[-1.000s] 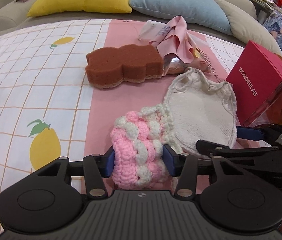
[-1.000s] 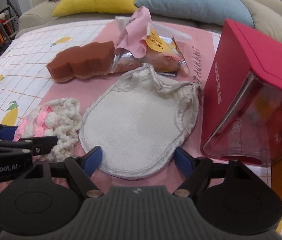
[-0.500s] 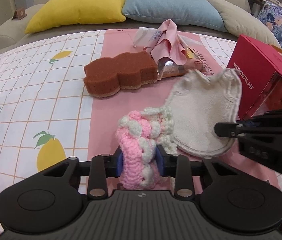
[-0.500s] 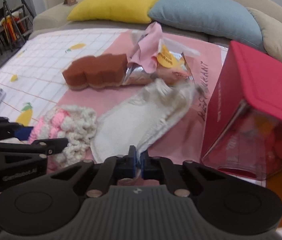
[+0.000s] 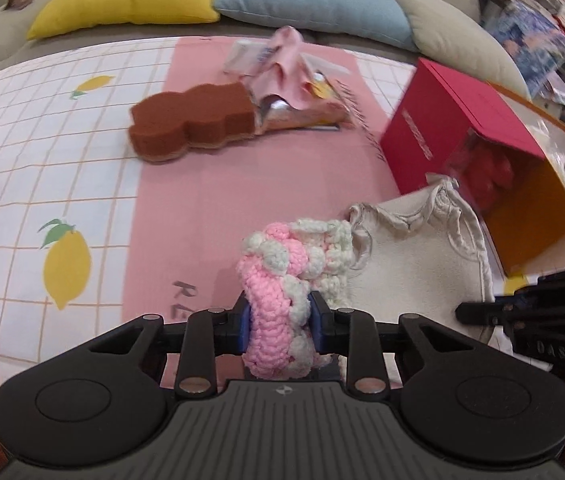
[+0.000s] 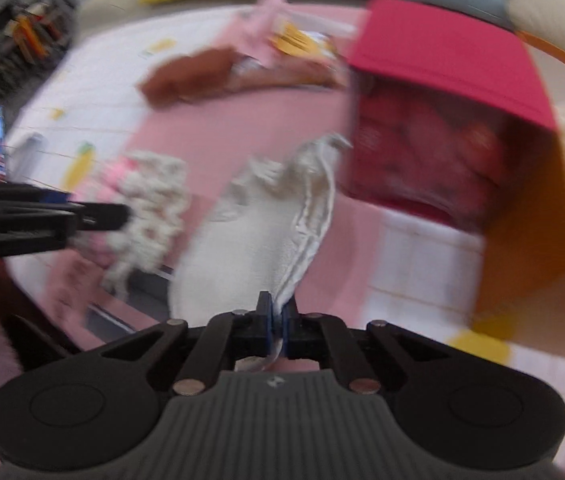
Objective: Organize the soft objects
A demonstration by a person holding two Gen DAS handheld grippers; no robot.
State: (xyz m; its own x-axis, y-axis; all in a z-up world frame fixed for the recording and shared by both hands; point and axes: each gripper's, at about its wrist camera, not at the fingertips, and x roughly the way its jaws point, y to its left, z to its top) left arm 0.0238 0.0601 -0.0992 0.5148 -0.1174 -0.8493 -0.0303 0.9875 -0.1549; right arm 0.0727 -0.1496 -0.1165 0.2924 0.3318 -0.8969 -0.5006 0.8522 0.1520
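Note:
My left gripper (image 5: 280, 316) is shut on a pink and white crochet piece (image 5: 282, 264), which stands up between the pads above the pink runner (image 5: 242, 200). My right gripper (image 6: 278, 316) is shut on the near edge of a white terry cloth (image 6: 266, 232); the cloth hangs forward, crumpled and off the runner. The left wrist view shows that cloth (image 5: 414, 264) just right of the crochet piece, with the right gripper (image 5: 466, 312) at the right edge. The right wrist view is blurred and shows the crochet piece (image 6: 150, 204) and left gripper (image 6: 118, 212) at the left.
A brown sponge (image 5: 192, 122) and a pink cloth (image 5: 286, 60) over snack packets lie further back on the runner. A red box (image 5: 442, 120) stands at the right against an orange container (image 5: 542, 200). Yellow, blue and beige cushions line the back. The lemon-print cover (image 5: 42, 160) spreads to the left.
Both grippers have closed on their pieces and lifted them. The white cloth has come up off the runner and moved right toward the red box. The crochet piece is squeezed narrower.

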